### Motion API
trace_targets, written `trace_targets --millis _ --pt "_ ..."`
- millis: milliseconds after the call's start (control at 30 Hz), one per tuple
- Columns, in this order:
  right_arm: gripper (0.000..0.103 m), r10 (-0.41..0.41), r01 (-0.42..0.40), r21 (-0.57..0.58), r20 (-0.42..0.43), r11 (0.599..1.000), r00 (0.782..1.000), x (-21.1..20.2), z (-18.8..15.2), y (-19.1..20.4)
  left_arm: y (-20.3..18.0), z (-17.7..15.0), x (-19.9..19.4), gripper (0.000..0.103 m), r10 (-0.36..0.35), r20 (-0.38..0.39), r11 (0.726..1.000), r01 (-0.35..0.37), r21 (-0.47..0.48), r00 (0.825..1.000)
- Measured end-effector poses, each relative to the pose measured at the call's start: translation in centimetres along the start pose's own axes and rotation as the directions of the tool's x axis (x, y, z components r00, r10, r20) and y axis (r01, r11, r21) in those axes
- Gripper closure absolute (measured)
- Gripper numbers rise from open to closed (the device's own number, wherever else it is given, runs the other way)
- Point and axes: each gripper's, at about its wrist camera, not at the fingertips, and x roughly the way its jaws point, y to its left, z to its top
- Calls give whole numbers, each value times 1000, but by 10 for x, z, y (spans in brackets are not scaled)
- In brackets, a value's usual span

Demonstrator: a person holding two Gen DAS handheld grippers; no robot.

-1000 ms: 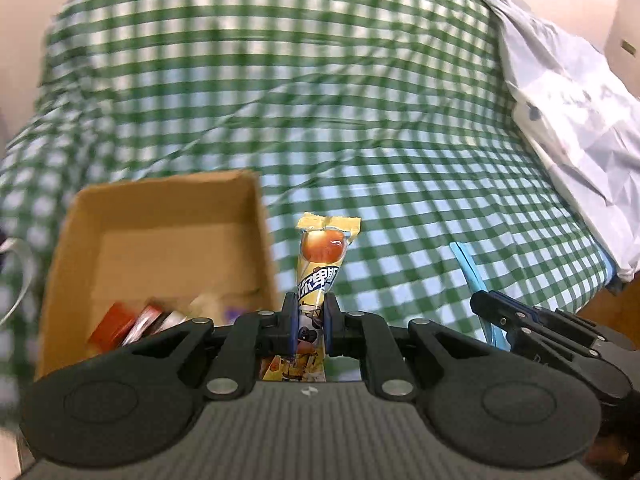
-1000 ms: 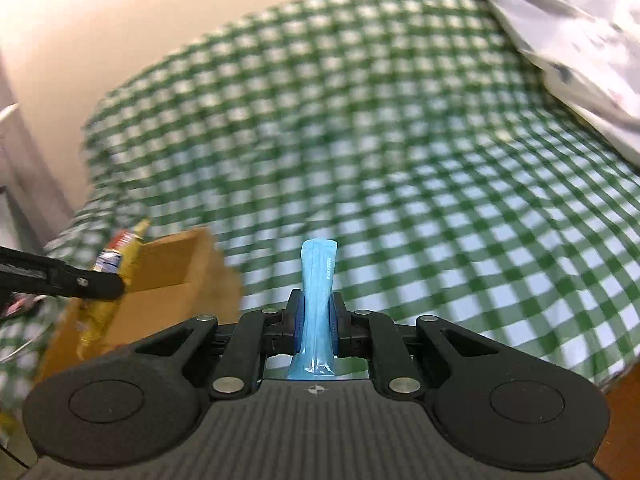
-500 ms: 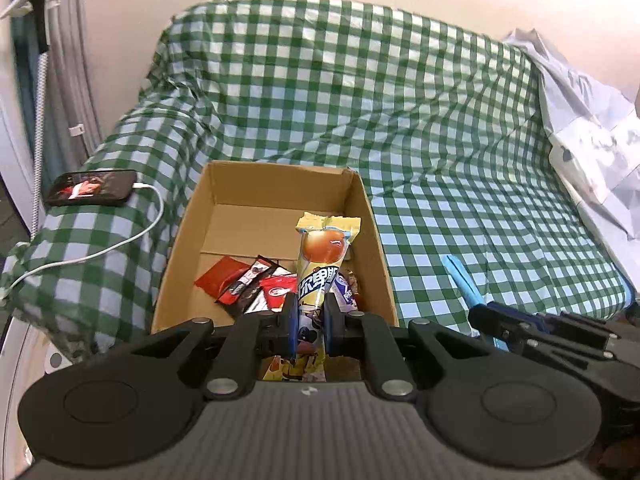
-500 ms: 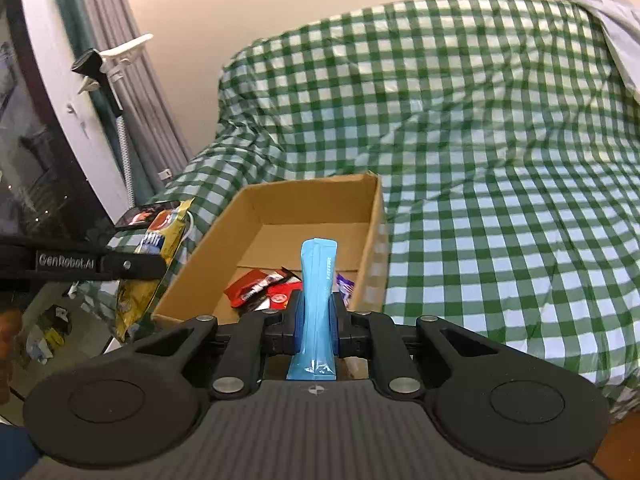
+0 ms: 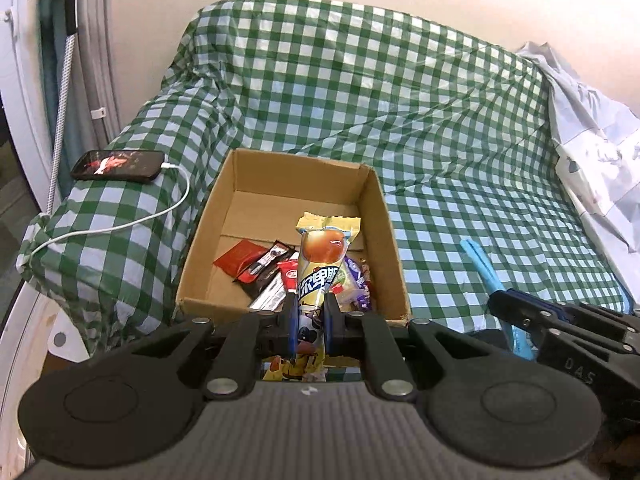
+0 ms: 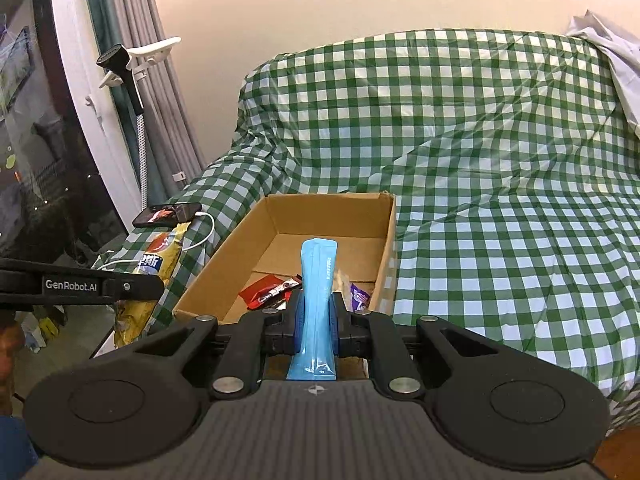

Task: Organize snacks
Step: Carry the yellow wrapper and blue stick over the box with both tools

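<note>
An open cardboard box [image 5: 390,240] [image 6: 386,248] sits on a sofa draped in green checked cloth. Several snack packets [image 5: 260,264] [image 6: 268,292] lie on its floor at the near end. My left gripper [image 5: 311,312] is shut on a yellow snack packet [image 5: 322,256] with an orange picture, held upright over the box's near edge. My right gripper [image 6: 316,316] is shut on a blue stick packet [image 6: 318,280], also upright just before the box. In the right wrist view the yellow snack packet [image 6: 160,256] hangs from the left gripper at the left.
A phone [image 5: 118,166] [image 6: 168,214] on a white charging cable [image 5: 120,224] lies on the sofa's left armrest. A crumpled pale sheet [image 5: 592,152] covers the sofa's right end. Curtains and a handheld steamer [image 6: 128,68] stand at the left.
Both grippers swung left with their packets, so the box went from the left side of each view to straight ahead. The blur has gone and both views have settled.
</note>
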Motion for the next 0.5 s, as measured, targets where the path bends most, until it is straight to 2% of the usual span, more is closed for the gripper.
trace_targets --millis 500 --pt "89 -36 34 -38 -68 999 997 33 12 6 21 14 41 90 19 -83 999 -22 -35 996"
